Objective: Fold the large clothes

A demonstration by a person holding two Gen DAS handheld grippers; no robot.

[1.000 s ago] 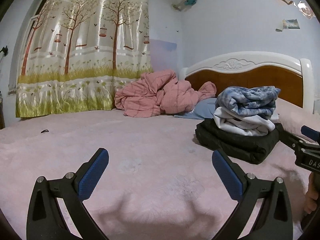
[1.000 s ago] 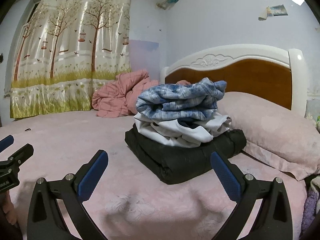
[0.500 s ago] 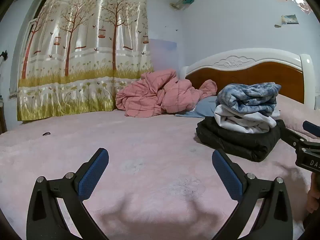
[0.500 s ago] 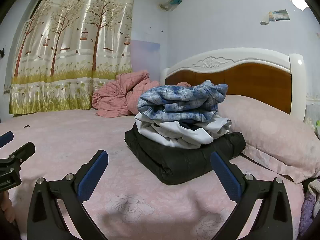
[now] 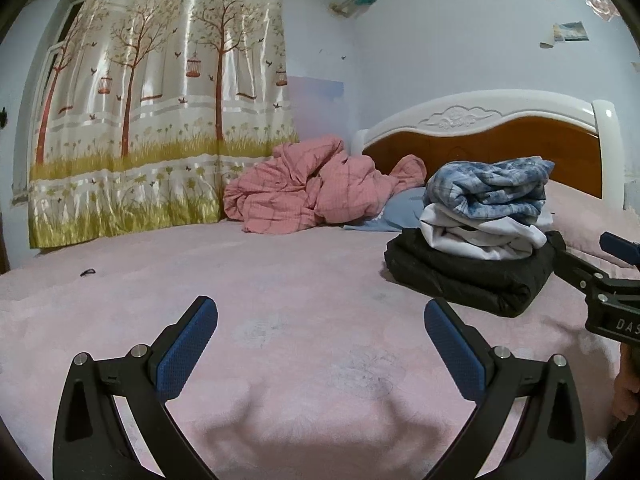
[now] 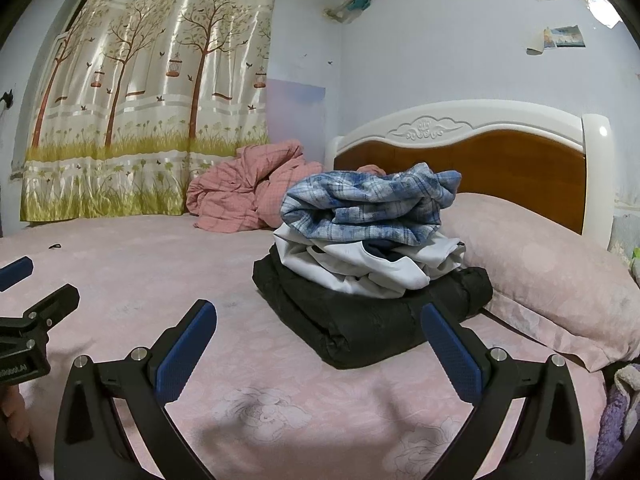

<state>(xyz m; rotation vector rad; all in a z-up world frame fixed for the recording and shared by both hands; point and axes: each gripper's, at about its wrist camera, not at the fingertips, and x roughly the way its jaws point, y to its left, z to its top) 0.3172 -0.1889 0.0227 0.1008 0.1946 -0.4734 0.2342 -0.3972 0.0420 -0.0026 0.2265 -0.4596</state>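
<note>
A stack of folded clothes sits on the pink bed: a blue plaid garment on top, a white one under it, a black one at the bottom. In the left wrist view the stack is at the right. My right gripper is open and empty, just short of the black garment. My left gripper is open and empty over bare bedsheet, left of the stack. Each gripper shows at the edge of the other's view.
A crumpled pink quilt lies at the far side by the tree-print curtain. A pink pillow lies right of the stack against the wooden headboard. A small dark object lies on the sheet at far left.
Both views have tilted up slightly and shifted a little; the stack sits a touch lower in frame. Both grippers stay open and empty.
</note>
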